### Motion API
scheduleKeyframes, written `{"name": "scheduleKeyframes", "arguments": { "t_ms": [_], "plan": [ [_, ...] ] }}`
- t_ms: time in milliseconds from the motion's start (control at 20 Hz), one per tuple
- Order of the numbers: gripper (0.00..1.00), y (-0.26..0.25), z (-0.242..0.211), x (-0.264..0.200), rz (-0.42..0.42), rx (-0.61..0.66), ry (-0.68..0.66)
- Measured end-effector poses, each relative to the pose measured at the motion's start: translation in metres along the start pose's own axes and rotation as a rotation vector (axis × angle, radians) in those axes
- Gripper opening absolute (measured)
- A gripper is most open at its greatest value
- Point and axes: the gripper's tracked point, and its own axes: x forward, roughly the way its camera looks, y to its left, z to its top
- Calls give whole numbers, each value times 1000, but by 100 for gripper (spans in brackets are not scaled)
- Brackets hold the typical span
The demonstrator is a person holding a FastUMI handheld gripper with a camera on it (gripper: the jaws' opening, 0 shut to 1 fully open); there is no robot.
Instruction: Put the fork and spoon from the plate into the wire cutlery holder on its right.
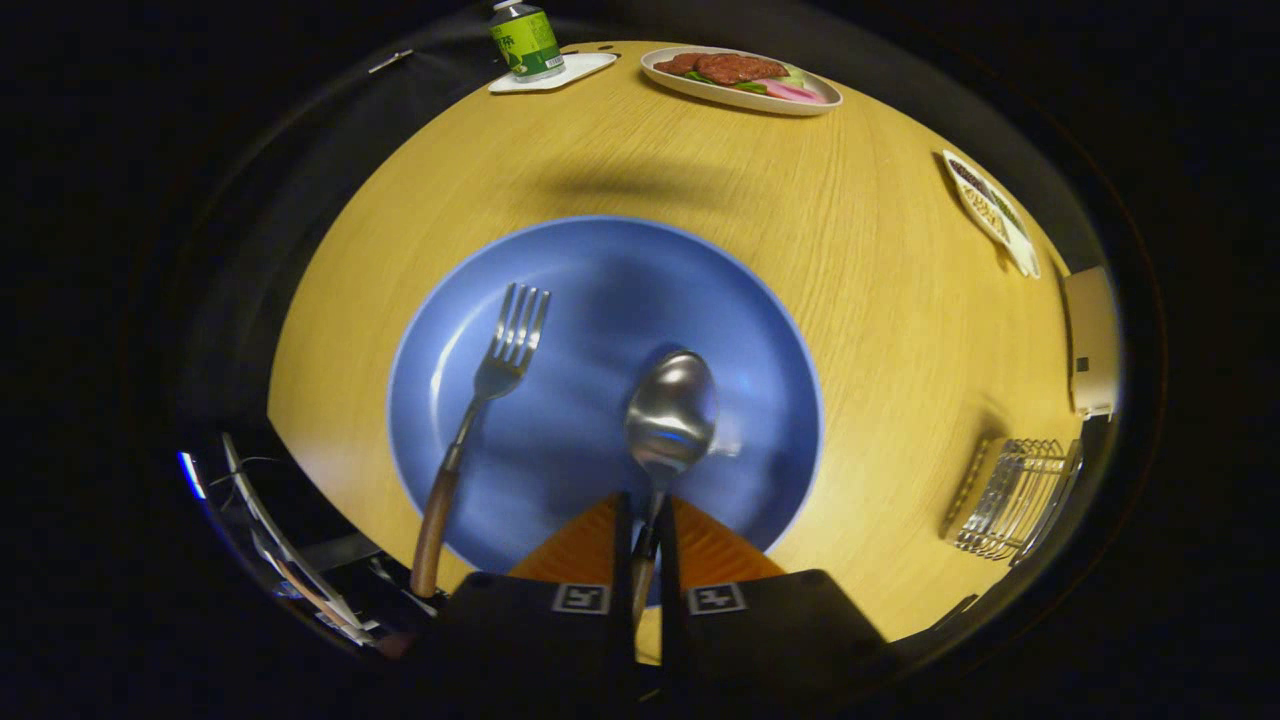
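A round blue plate (560,290) lies on the wooden table just ahead of my fingers. A steel spoon (670,410) has its bowl over the plate, and its handle runs back between my two fingers. My gripper (645,515) is shut on the spoon's handle, both fingers pressing its sides. To the left of the spoon a fork (495,370) with a wooden handle rests on the plate, tines pointing away, handle end hanging over the near rim. The wire cutlery holder (1020,495) stands on the table to the right of the plate.
Far across the table sit an oval dish of food (740,80) and a green can on a white coaster (525,40). A small patterned dish (990,205) and a beige box (1090,340) lie on the right, beyond the holder. The table's edge curves close on the left.
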Motion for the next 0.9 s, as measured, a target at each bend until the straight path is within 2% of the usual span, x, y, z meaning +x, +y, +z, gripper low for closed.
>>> {"name": "scheduleKeyframes", "arguments": {
  "t_ms": [50,150,350,450,650,900],
  "plan": [
    [6,5,1,3,31,-7,-19],
    [5,11,10,-3,112,31,-71],
    [5,5,32,-19,170,113,-159],
    [5,3,35,-22,184,115,-163],
    [5,16,46,-34,269,195,-198],
    [5,16,51,-43,315,237,-204]
  ]
}}
